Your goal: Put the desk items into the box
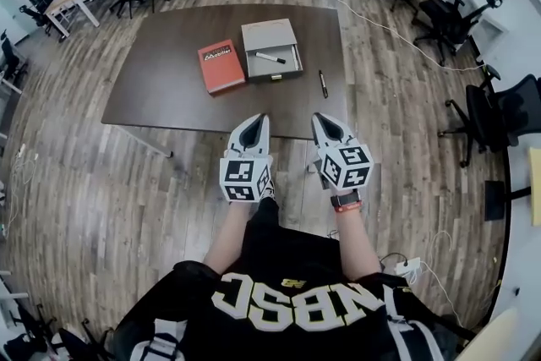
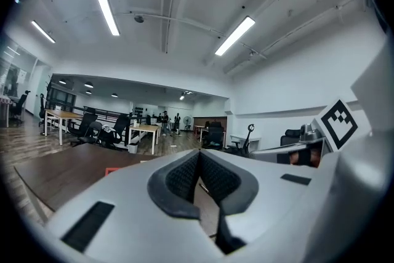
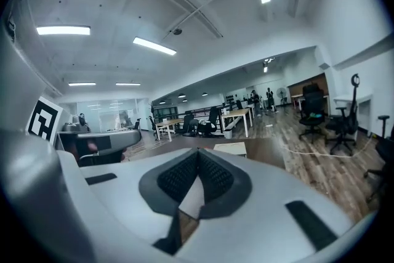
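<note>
Both sets of fingers are pressed together with nothing between them. The left gripper's (image 2: 198, 177) dark ribbed fingers (image 2: 177, 180) meet at the tip, and so do the right gripper's (image 3: 197, 174) fingers (image 3: 177, 180). From the head view, the left gripper (image 1: 261, 121) and right gripper (image 1: 321, 120) hang side by side at the near edge of the surface (image 1: 161, 89), touching nothing. It looks like a ready stance before the first reach. Further out, right of centre, sits the grey box (image 1: 269, 35), open on top, with a marker (image 1: 270, 57) already inside. A red book (image 1: 221, 65) lies against the box's left side. A pen (image 1: 323, 83) lies loose near the right edge, an easy reach for the right gripper, I'd judge. Both are waiting to go in.
</note>
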Demonstrator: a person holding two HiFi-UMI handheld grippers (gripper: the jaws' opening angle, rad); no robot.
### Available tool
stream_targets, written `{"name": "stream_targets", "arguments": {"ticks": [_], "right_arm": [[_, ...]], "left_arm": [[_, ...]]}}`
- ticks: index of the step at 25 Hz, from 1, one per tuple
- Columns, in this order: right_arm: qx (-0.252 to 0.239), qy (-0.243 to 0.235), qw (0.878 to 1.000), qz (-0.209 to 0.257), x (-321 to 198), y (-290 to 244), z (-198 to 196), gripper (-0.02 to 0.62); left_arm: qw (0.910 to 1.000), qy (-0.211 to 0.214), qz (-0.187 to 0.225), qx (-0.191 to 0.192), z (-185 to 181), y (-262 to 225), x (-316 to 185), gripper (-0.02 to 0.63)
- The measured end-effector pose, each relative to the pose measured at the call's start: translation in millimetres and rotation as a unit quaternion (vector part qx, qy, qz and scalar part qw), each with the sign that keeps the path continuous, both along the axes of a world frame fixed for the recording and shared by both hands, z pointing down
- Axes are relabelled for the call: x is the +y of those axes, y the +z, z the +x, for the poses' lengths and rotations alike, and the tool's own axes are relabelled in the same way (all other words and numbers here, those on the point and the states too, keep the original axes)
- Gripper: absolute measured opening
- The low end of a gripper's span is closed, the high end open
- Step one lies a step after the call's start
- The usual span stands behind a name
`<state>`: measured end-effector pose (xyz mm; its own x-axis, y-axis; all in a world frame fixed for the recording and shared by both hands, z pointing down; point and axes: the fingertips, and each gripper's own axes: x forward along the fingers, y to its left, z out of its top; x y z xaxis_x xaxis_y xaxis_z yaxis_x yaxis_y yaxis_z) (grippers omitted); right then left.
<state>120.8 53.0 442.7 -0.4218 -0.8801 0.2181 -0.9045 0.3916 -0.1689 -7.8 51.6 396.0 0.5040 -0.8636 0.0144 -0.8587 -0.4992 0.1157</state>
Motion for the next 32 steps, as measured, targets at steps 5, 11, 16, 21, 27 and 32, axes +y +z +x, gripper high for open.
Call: {"name": "stream_targets", "arguments": {"ticks": [5,11,16,21,27,32], "right_arm": [[0.018,0.008,1.0,0.008,-84,-17,-12,0.008],[0.026,0.011,1.0,-0.008,-174,-12,-31,0.008],[0.028,0.017,0.999,-0.024,-215,3,-34,0.008],[0.045,0.026,0.997,-0.057,-235,26,-26,0.023],[0.076,0.029,0.989,-0.12,-247,73,17,0.043],[0.093,0.05,0.979,-0.173,-256,112,59,0.075]], "left_arm": [[1.0,0.005,0.004,0.003,-18,-9,-81,0.012],[0.9999,0.014,-0.001,0.008,-39,-7,-162,0.011],[0.999,0.04,-0.02,0.006,-35,11,-202,0.011],[0.9968,0.073,-0.032,0.002,-22,23,-235,0.012],[0.989,0.124,-0.081,-0.011,34,68,-264,0.012],[0.9778,0.182,-0.101,-0.016,85,93,-283,0.011]]}}
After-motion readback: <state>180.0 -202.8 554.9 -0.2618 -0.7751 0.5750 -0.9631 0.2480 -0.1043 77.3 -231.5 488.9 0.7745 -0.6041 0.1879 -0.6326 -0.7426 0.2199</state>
